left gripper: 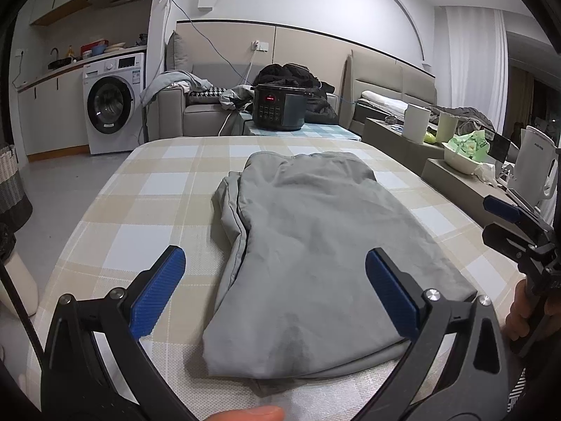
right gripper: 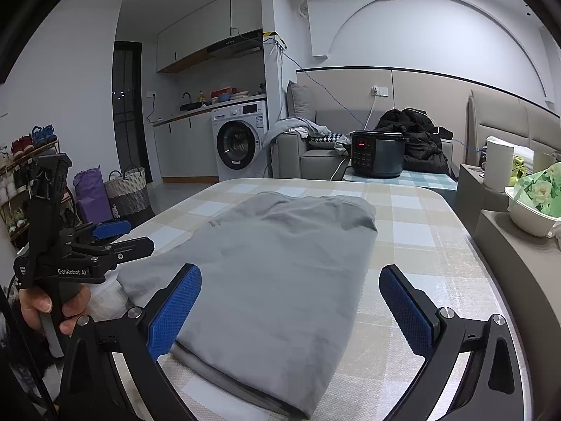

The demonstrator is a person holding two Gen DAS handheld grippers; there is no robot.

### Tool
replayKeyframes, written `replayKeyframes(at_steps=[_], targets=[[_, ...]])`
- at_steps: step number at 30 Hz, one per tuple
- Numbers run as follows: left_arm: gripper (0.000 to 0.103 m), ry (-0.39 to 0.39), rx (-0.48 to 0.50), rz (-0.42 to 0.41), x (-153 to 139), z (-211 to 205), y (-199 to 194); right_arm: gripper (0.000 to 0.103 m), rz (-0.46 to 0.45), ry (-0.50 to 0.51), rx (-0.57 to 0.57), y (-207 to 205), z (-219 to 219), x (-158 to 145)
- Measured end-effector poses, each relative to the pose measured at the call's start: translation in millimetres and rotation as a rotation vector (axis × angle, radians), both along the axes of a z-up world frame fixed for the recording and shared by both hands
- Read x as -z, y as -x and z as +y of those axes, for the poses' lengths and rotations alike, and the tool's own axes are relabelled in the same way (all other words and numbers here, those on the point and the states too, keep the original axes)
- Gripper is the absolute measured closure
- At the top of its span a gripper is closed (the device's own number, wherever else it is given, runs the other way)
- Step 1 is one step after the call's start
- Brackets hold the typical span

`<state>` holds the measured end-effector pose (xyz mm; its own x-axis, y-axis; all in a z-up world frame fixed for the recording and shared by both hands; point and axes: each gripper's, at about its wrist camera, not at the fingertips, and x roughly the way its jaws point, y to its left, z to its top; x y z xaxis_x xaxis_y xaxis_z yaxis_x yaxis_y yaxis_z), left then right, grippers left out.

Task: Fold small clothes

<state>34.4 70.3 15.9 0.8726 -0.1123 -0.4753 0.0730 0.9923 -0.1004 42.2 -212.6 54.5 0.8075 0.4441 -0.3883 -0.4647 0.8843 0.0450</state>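
Here, folded grey garment under spread left tongs

My left wrist camera sitting low and close over the checked table, facing the sofa wall, my right one looking likewise from seemingly slightly higher, both sharing the grey garment and cooker.

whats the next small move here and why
Probably lower both open grippers, left gripper and right gripper, onto the near edge of the grey garment and pinch it. It lies flat, partly folded, on the checked tablecloth, and neither gripper holds anything.
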Motion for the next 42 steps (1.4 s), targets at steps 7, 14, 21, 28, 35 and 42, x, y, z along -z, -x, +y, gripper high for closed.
replayKeyframes(at_steps=[7, 14, 21, 28, 35, 42], targets=[[0.001, 0.001, 0.008, 0.008, 1.1, 0.2, -1.3, 0.0, 0.011, 0.003, -0.001, -2.1, -0.1, 0.0], [0.001, 0.006, 0.01, 0.01, 1.3, 1.0, -2.7, 0.0, 0.015, 0.005, 0.006, -2.3, -1.2, 0.3], [0.001, 0.01, 0.007, 0.012, 1.9, 0.8, -2.8, 0.0, 0.029, 0.002, 0.01, -4.0, -2.6, 1.9], [0.001, 0.013, 0.004, 0.014, 3.4, 0.7, -2.7, 0.0, 0.03, 0.002, 0.009, -5.6, -2.6, 2.3], [0.001, 0.015, 0.004, 0.015, 3.3, 1.1, -3.0, 0.0, 0.029, 0.001, 0.011, -6.4, -3.2, 2.3], [0.001, 0.018, 0.0, 0.017, 5.8, -0.4, -1.8, 0.0, 0.03, -0.003, 0.016, -7.4, -3.9, 2.2]])
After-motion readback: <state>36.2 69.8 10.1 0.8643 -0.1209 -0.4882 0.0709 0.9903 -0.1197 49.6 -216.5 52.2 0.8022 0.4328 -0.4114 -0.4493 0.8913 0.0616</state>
